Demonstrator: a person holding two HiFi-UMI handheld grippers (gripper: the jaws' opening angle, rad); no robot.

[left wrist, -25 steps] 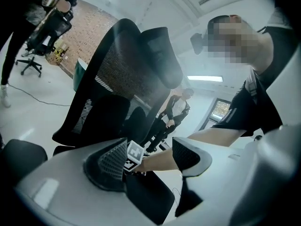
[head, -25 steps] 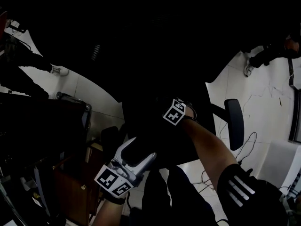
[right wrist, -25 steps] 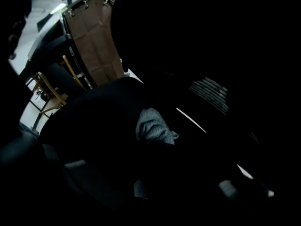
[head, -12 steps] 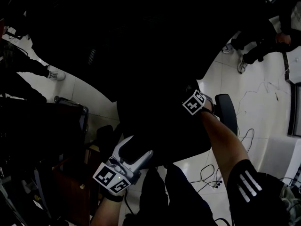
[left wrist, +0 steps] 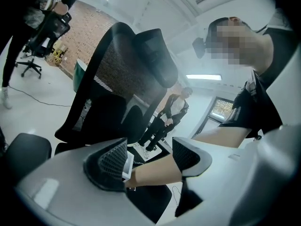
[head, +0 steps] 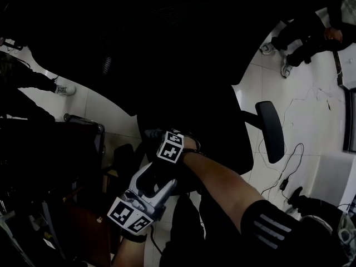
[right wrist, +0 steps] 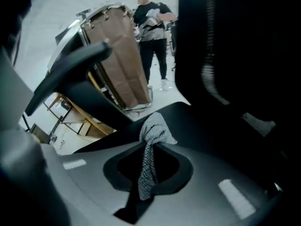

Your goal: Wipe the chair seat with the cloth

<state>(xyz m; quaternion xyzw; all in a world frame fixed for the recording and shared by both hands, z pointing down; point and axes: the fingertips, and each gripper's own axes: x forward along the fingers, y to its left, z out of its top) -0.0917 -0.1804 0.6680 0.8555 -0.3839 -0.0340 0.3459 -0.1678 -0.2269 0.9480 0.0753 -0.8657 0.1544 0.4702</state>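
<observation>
Right tongs (right wrist: pixel 149 161) are clamping the cloth (right wrist: pixel 154 131) partway along, so a bunched end is poking out ahead as a wiping pad over the chair seat (right wrist: pixel 211 126), near its edge; whether it is touching, I cannot tell. Left tongs (left wrist: pixel 150 157) are standing apart and empty, hovering beside the seat, probably waiting clear of the stroke; only the person's forearm (left wrist: pixel 155 173) is showing beyond them. The cloth is looking grey, loosely knitted and crumpled against the black seat.
</observation>
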